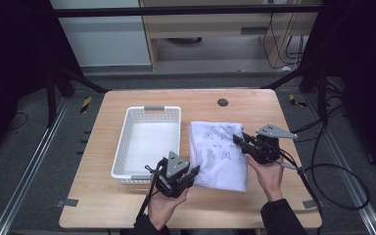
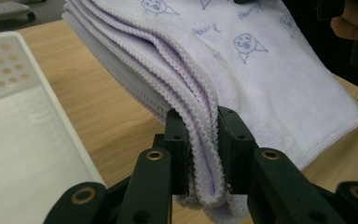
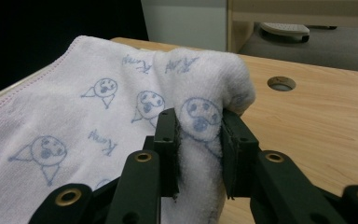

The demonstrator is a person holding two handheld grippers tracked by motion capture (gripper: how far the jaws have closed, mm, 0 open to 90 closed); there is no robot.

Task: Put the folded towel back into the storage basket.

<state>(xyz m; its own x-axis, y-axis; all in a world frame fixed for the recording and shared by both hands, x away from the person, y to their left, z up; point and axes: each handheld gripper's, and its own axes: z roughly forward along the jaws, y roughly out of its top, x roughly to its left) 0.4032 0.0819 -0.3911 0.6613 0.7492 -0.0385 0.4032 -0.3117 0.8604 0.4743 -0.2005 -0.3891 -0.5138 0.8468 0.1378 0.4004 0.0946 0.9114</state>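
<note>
A folded white towel (image 1: 219,152) printed with small blue animal faces lies on the wooden table (image 1: 127,205), right of a white basket. My left gripper (image 1: 194,175) is shut on the towel's near left corner; the left gripper view shows the stacked hemmed layers of the towel (image 2: 242,65) pinched between its jaws (image 2: 203,158). My right gripper (image 1: 238,142) is shut on the towel's right edge, where a bunched fold of the towel (image 3: 121,107) bulges up between its jaws (image 3: 199,154).
A white perforated plastic basket (image 1: 123,147) stands left of the towel, holding nothing. A round cable hole (image 1: 222,102) sits near the table's far edge. Black cables (image 1: 323,171) trail off the right side. Bare wood lies along the front edge.
</note>
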